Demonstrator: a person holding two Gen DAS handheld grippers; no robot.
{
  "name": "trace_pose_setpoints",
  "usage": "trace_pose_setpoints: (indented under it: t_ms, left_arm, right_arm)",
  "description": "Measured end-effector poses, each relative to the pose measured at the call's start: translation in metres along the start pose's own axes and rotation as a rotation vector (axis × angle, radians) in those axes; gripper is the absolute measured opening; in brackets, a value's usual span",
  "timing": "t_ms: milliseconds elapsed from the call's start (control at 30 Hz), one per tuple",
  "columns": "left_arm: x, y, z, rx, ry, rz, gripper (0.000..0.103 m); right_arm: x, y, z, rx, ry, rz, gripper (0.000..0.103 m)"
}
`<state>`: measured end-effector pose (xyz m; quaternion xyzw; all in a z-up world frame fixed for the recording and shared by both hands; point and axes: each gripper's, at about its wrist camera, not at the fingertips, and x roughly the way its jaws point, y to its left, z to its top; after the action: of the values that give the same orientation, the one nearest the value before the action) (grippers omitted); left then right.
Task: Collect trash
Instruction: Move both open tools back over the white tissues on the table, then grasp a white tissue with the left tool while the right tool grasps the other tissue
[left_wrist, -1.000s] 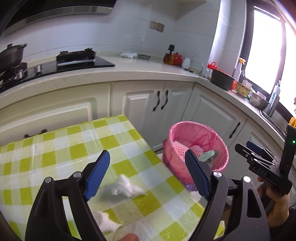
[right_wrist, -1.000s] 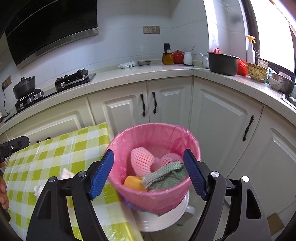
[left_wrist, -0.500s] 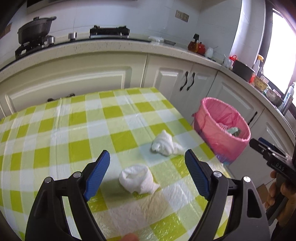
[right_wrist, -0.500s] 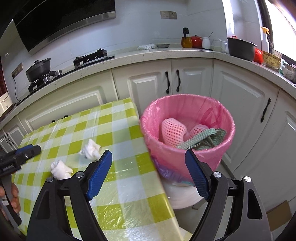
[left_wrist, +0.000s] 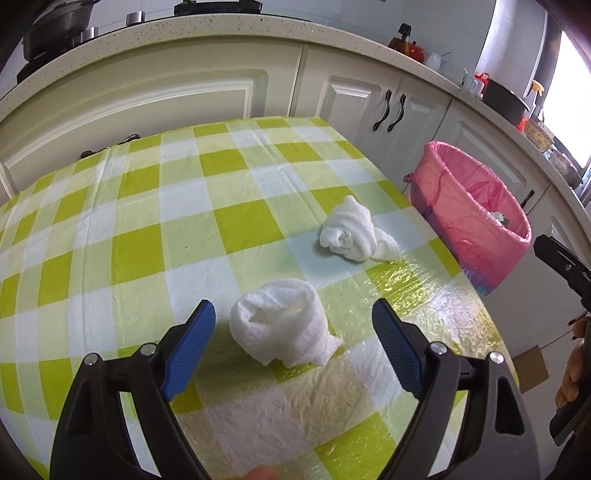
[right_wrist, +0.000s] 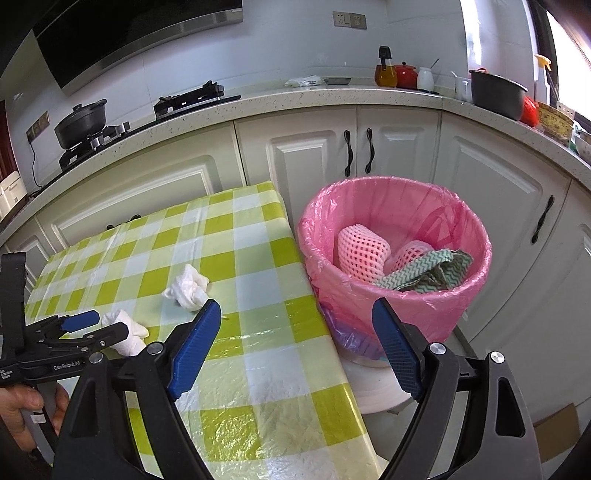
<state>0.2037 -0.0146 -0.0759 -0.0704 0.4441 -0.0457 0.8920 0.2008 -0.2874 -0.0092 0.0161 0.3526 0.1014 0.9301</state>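
Two crumpled white tissue wads lie on the green-and-white checked tablecloth, apart from each other. The near tissue wad is a loose roll with an open hollow end facing up. The far tissue wad is twisted, with a pointed tail toward the table edge; it lies nearer the pink-lined trash bin. The bin stands upright off the table edge, just beside it. Inside it lie pink foam netting and a green zigzag-patterned cloth.
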Motion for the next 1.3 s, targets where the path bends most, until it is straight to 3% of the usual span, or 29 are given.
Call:
trace_pose_setpoints:
  t_ms: [133,300,400,767,1033,1233,1300]
  left_arm:
    - [0.009,0.002,0.000,0.004,0.019,0.011,0.075]
    - [0.017,0.006,-0.001,0.004,0.048,0.023,0.048]
    - [0.016,0.013,0.000,-0.012,0.044,0.022,0.041]
    - [0.001,0.043,0.014,-0.066,-0.007,0.029,0.040]
    - [-0.005,0.057,0.020,-0.078,-0.033,0.027,0.040]
    - [-0.004,0.062,0.023,-0.087,-0.041,0.019,0.040]
    - [-0.004,0.062,0.023,-0.087,-0.040,0.020,0.040]
  right_arm:
    - [0.009,0.005,-0.002,-0.010,0.017,0.010,0.079]
    - [0.021,0.013,-0.005,-0.021,0.039,0.023,0.079]
    - [0.030,0.021,-0.005,-0.032,0.055,0.037,0.079]
    - [0.090,0.093,0.002,-0.149,0.134,0.150,0.079]
    - [0.124,0.123,0.003,-0.220,0.173,0.143,0.079]
    - [0.147,0.133,0.003,-0.257,0.201,0.124,0.057]
    - [0.153,0.136,0.003,-0.267,0.215,0.123,0.032]
